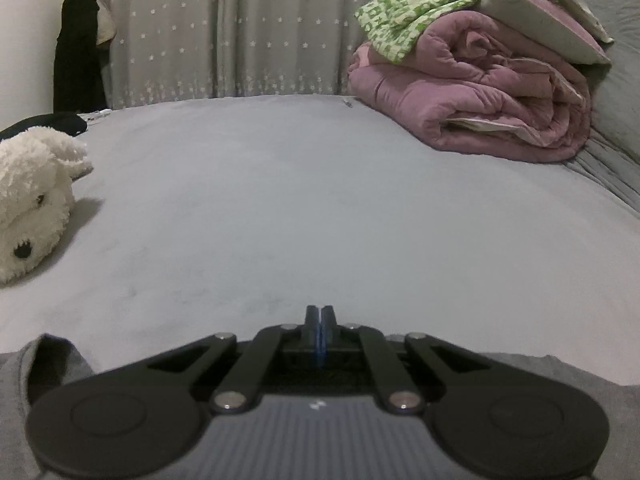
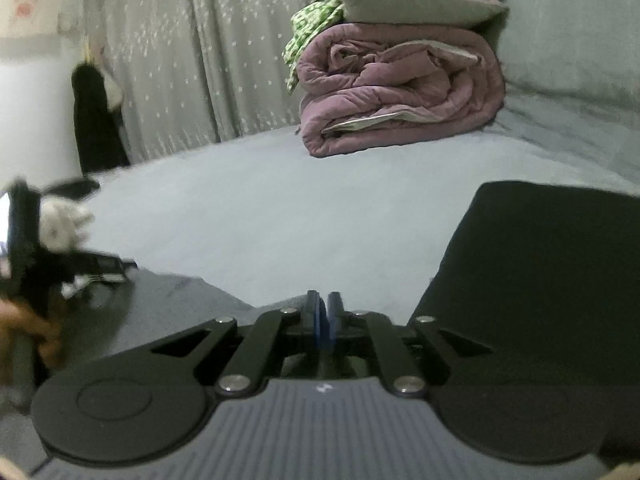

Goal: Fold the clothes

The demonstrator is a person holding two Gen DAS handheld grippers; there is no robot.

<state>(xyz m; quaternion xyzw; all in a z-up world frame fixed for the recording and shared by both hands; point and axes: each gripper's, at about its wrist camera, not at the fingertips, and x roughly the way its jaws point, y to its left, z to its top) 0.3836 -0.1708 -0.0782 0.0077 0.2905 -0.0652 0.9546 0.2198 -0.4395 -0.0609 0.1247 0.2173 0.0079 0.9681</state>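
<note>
Two garments lie at the near edge of the bed (image 1: 300, 200). A grey garment (image 2: 168, 308) is spread under my left side, and its cloth peeks out on both sides of my left gripper (image 1: 321, 312) in that hand's own view. A black garment (image 2: 540, 280), folded flat with a straight edge, sits just to the right of my right gripper (image 2: 323, 300).

My left fingers are pressed together, with only a thin blue line of pad between them. I see no cloth caught at the tips. My right fingers are a sliver apart, the blue pads showing, and nothing is pinched there either.

From the right wrist, my other tool is a dark blur at the left edge, with a hand (image 2: 20, 332) smeared below it, too blurred to read.

Further out, a white plush dog (image 1: 28, 200) lies by the bed's left edge. Beyond it a dark cloth (image 1: 48, 122) lies at the far left corner.

At the far right corner a rolled purple quilt (image 1: 500, 100) carries a pillow (image 1: 540, 20) and a green-patterned cloth (image 1: 400, 12). Behind the far edge hangs a grey curtain (image 1: 220, 28) dotted with stars. A dark garment (image 1: 76, 52) hangs at its left against the wall.
</note>
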